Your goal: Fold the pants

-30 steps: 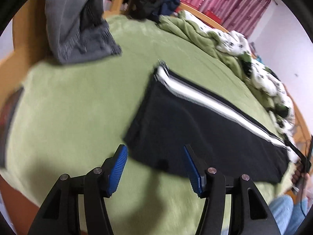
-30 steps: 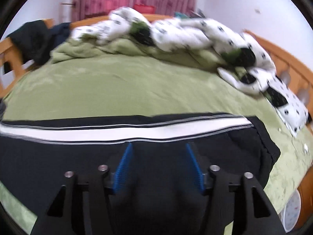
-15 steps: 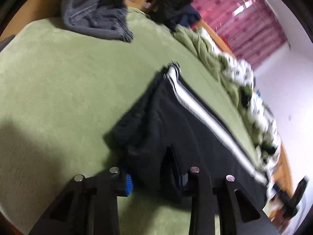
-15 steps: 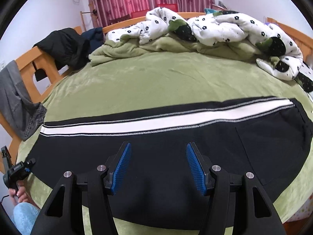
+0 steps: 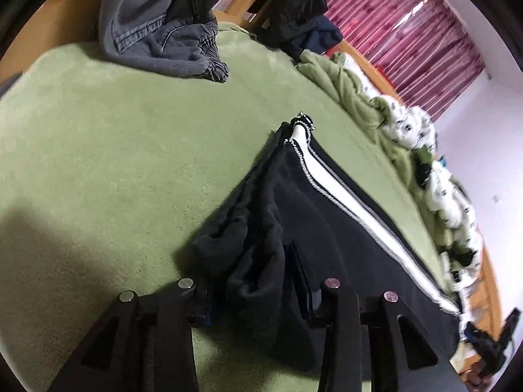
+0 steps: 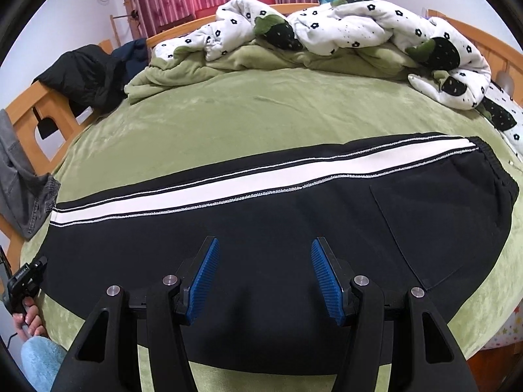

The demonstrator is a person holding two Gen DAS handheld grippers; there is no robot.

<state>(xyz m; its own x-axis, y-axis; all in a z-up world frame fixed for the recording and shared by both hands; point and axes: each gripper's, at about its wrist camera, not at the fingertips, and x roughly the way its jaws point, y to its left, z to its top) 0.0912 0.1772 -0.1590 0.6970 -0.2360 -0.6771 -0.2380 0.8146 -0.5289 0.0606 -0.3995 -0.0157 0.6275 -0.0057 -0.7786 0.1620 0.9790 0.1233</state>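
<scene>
Left wrist: left gripper (image 5: pixel 258 297) now clamped on pants (image 5: pixel 343 228) cuff, right gripper (image 6: pixel 263 277) still open; fold can start.

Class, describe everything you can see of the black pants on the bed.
The black pants look like soft fleece, with a white side stripe edged in stitching and a patch pocket. They lie lengthwise and flat on the green bed cover. The left gripper bunches the hem between its fingers; the right gripper hangs open above the middle.
</scene>
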